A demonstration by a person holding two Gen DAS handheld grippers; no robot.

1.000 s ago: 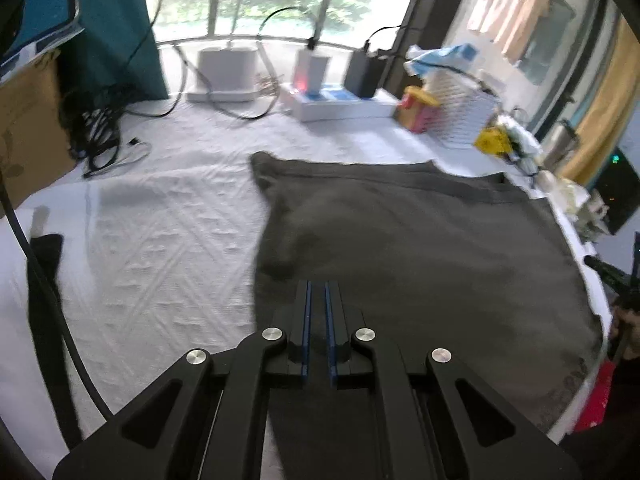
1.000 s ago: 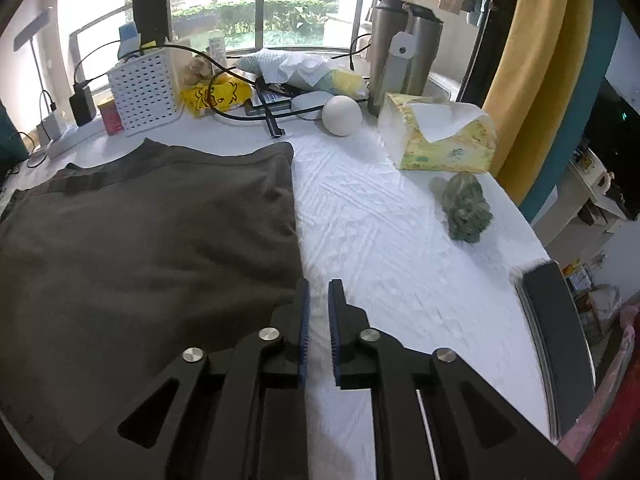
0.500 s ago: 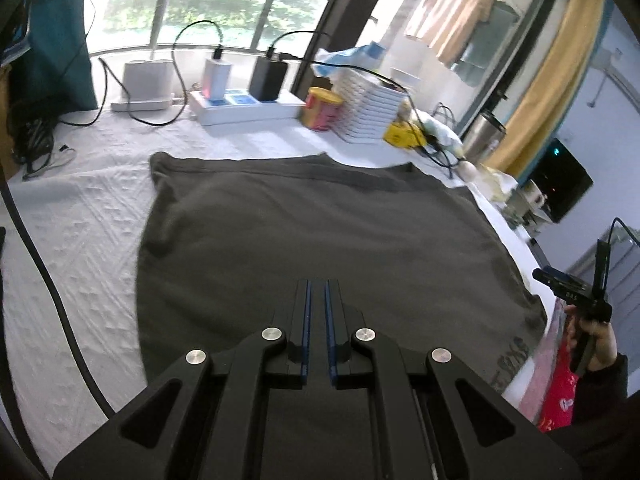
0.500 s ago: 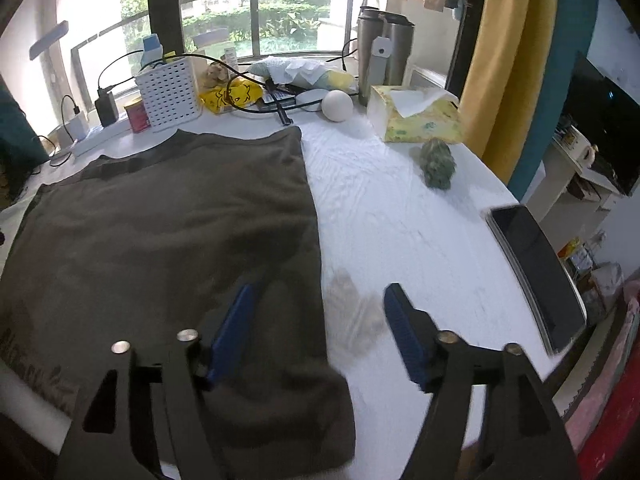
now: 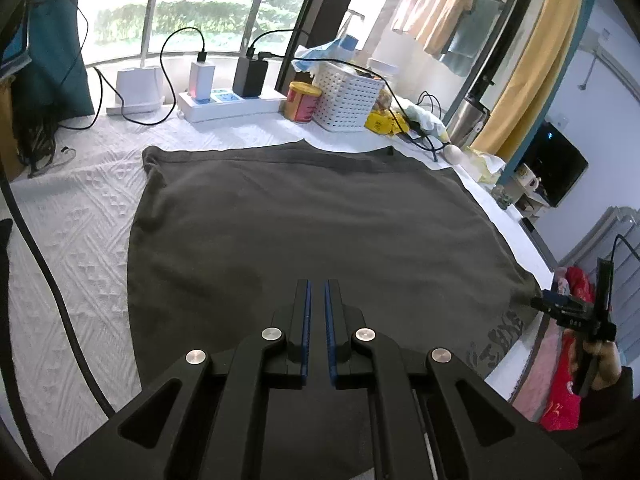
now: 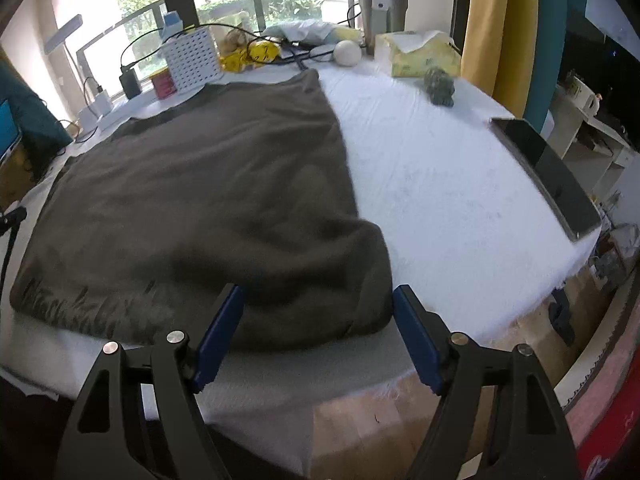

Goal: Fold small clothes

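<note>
A dark olive-brown garment (image 5: 312,220) lies spread flat on the white textured table cover (image 5: 72,240). It also shows in the right wrist view (image 6: 192,200), with its near right corner bunched up at the table's front edge. My left gripper (image 5: 316,292) is shut and empty, held above the garment's near middle. My right gripper (image 6: 318,300) is open, with its blue pads either side of the bunched corner, just in front of it. The right gripper also shows in the left wrist view (image 5: 576,316) at the far right.
At the back stand a white perforated basket (image 5: 348,100), a red-yellow can (image 5: 302,102), a power strip with chargers (image 5: 224,100) and cables. In the right wrist view there are a tissue box (image 6: 420,54), a white ball (image 6: 347,53), a green object (image 6: 440,86) and a tablet (image 6: 548,172).
My right gripper has opened and pulled back to the table's front edge, facing the garment's near right corner. My left gripper has moved right over the garment and stayed shut.
</note>
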